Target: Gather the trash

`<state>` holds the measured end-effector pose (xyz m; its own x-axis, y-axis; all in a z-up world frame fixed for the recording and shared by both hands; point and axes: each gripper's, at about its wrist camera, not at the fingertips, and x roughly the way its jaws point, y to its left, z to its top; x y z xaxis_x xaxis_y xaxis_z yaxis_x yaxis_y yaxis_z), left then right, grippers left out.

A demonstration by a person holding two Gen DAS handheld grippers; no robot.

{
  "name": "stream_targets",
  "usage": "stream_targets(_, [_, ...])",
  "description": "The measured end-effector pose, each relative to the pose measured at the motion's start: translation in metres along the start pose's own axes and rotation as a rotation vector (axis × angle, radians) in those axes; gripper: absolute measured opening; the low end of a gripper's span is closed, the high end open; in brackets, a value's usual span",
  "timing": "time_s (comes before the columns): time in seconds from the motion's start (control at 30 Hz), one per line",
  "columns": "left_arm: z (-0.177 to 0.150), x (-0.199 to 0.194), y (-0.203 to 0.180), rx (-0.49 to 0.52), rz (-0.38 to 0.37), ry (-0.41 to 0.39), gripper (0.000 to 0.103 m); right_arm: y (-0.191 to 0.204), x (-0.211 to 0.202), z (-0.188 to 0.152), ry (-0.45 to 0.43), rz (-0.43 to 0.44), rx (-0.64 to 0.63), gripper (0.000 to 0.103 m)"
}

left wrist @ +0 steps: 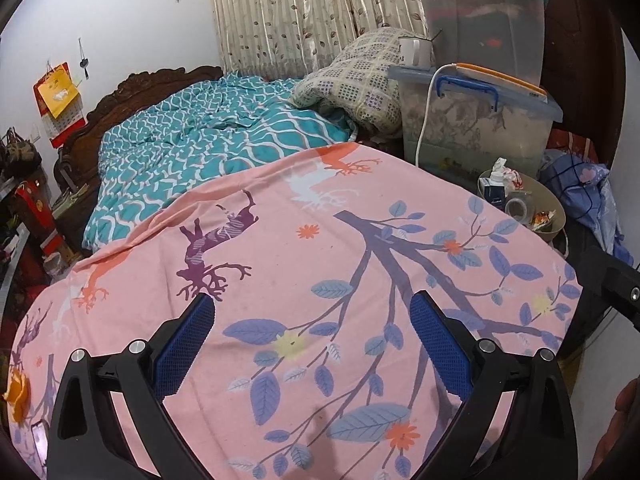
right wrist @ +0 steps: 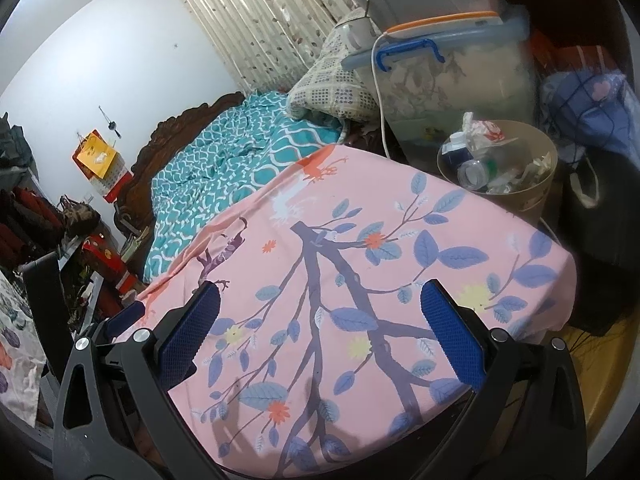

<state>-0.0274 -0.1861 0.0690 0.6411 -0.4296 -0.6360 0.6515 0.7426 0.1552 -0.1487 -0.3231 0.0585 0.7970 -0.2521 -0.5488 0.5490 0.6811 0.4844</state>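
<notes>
A tan waste bin (right wrist: 536, 196) stands beside the bed's right edge, filled with tissues, a clear bottle (right wrist: 476, 170) and wrappers; it also shows in the left wrist view (left wrist: 554, 204). An orange peel (left wrist: 18, 396) lies on the pink sheet at the far left edge. My left gripper (left wrist: 312, 320) is open and empty above the pink sheet (left wrist: 320, 264). My right gripper (right wrist: 320, 312) is open and empty above the same sheet (right wrist: 360, 240). The right gripper's body (left wrist: 612, 284) shows at the right in the left wrist view.
A teal quilt (left wrist: 208, 132) and a checked pillow (left wrist: 360, 80) lie further up the bed. Clear storage boxes (left wrist: 476, 120) with a white mug (left wrist: 412, 52) stand beyond the bin. Blue clothes (right wrist: 592, 116) pile at right. Shelves with red boxes (right wrist: 100, 260) stand left.
</notes>
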Motion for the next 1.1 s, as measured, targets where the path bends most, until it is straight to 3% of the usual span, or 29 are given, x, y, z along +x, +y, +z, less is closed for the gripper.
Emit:
stream_targets(0.8, [-0.001, -0.004, -0.004, 0.006, -0.015, 0.034, 0.094, 0.001, -0.014, 0.002, -0.046, -0.05, -0.024, 0.099])
stream_targets(1.1, [0.004, -0.014, -0.006, 0.009, 0.018, 0.005, 0.094, 0.005, -0.032, 0.005, -0.138, -0.088, -0.057, 0.099])
